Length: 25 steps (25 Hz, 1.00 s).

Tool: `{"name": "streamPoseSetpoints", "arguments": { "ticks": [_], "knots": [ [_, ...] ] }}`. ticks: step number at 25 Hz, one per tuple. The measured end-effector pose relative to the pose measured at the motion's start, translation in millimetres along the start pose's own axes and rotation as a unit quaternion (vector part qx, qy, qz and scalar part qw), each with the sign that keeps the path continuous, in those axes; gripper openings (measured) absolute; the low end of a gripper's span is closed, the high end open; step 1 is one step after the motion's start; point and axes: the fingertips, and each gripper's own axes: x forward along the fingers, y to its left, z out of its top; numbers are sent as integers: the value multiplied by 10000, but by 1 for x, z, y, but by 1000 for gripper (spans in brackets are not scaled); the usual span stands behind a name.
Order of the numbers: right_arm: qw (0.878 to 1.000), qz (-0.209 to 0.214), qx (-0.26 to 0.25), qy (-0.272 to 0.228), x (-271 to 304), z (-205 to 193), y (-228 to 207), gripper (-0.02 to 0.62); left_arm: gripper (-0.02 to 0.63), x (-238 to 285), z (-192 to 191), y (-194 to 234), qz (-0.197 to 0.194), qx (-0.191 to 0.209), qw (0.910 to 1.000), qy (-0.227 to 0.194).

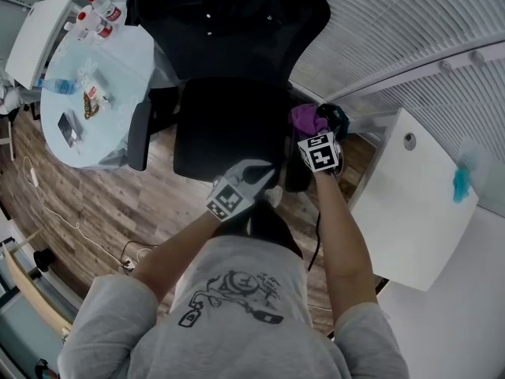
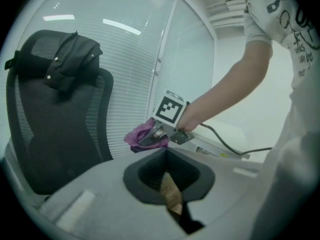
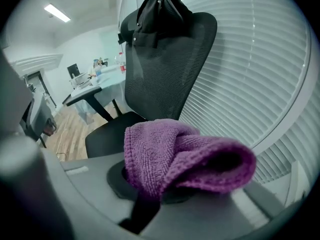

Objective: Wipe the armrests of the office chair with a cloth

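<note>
Grey-shirted shoulders and two bare forearms fill the bottom of the head view, each hand holding a tool out toward the office chair point(image 1: 229, 125).

The right gripper point(image 1: 314, 133) is held over the chair's right edge, above the far end of the right armrest point(image 1: 297, 172). Its fingers are clamped on a purple cloth point(image 1: 304, 118), which bunches out in a thick fold ahead of them. The right gripper view shows the same cloth point(image 3: 180, 159) pinched low in the fingers, with the mesh backrest and the window blinds point(image 3: 260, 59) behind it. No view shows whether the cloth touches the armrest pad. A dark cable point(image 1: 316, 235) hangs down along the right forearm.

The left gripper point(image 1: 260, 178) is at the near edge of the seat, close to the right one. Its fingers are drawn together and hold nothing, with only a sliver of wood floor showing between them. Its camera looks across at the right gripper and the cloth point(image 2: 140, 135).

A black garment point(image 1: 229, 6) is draped over the top of the backrest. The left armrest point(image 1: 140, 136) stands untouched. Beyond it is a round glass desk point(image 1: 118, 46) with bottles point(image 1: 99, 14) near its far edge.
</note>
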Motion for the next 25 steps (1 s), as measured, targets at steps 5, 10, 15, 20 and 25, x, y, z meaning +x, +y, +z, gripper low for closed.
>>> {"name": "streamPoseSetpoints", "arguments": {
  "ticks": [5, 10, 15, 20, 25],
  "knots": [
    [10000, 1, 63, -43, 2, 6, -3, 29, 2, -4, -3, -3, -14, 19, 10000, 23],
    [9999, -26, 130, -47, -6, -4, 5, 29, 2, -7, -2, -9, -39, 46, 10000, 20],
    [10000, 22, 61, -60, -23, -20, 25, 29, 2, -5, 1, -14, -77, 91, 9999, -3],
    [9999, 35, 79, -71, -45, -51, 53, 29, 2, -4, 6, -20, -129, 134, 9998, -39],
    [9999, 28, -40, -96, -69, -82, 87, 29, 2, -5, 8, -27, -192, 170, 9997, -42]
  ]
}}
